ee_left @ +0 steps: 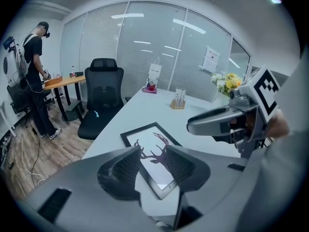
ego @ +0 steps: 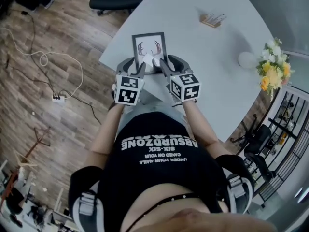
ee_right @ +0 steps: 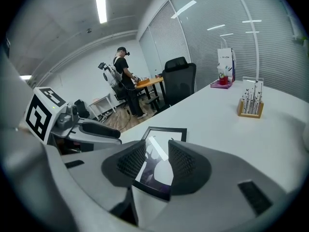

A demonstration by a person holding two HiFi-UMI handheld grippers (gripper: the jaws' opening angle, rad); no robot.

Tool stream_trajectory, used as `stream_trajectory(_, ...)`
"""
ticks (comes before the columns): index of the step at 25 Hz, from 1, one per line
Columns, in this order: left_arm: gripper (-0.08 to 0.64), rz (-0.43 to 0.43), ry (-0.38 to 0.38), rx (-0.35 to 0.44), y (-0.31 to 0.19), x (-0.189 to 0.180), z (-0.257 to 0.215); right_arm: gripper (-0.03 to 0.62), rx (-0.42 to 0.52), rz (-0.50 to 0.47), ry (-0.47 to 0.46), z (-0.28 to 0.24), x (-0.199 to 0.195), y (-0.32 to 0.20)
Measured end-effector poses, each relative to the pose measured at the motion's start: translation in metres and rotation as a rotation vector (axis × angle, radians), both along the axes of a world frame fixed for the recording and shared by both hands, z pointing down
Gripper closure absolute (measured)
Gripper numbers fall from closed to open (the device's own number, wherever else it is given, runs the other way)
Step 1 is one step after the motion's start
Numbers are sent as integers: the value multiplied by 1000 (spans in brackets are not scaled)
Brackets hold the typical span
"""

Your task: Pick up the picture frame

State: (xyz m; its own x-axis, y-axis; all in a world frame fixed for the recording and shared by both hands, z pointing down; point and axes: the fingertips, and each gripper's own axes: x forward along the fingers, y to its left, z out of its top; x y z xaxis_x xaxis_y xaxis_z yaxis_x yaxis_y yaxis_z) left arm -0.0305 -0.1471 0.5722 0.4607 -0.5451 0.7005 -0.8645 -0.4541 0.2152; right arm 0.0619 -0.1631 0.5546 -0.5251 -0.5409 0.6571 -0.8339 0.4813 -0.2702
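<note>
**Both claws spread over the frame**

The picture frame (ego: 149, 47) lies flat on the white desk (ego: 212, 76), near its edge. The left claw (ego: 137, 65) and right claw (ego: 170, 63) hover side by side above the frame's near end, jaws apart, pinching nothing.

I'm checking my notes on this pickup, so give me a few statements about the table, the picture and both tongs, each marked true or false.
1. The black-framed antler picture lies flat on the white table. True.
2. The left tongs are clamped on the picture. False: their jaws stand apart over its near end, and no pad presses on it.
3. The right tongs are open. True.
4. The small wooden holder stands on the picture. False: it stands apart from it, farther along the table.
</note>
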Motion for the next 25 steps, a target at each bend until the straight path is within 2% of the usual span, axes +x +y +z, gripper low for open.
stream_trajectory(13,407,-40,-47,-114,-7,-7,47,448,-43,14,103,51,12,-18)
stream_trajectory(25,407,-65,-65,-183,-11,-10,77,449,-134,29,130,90,24,-18)
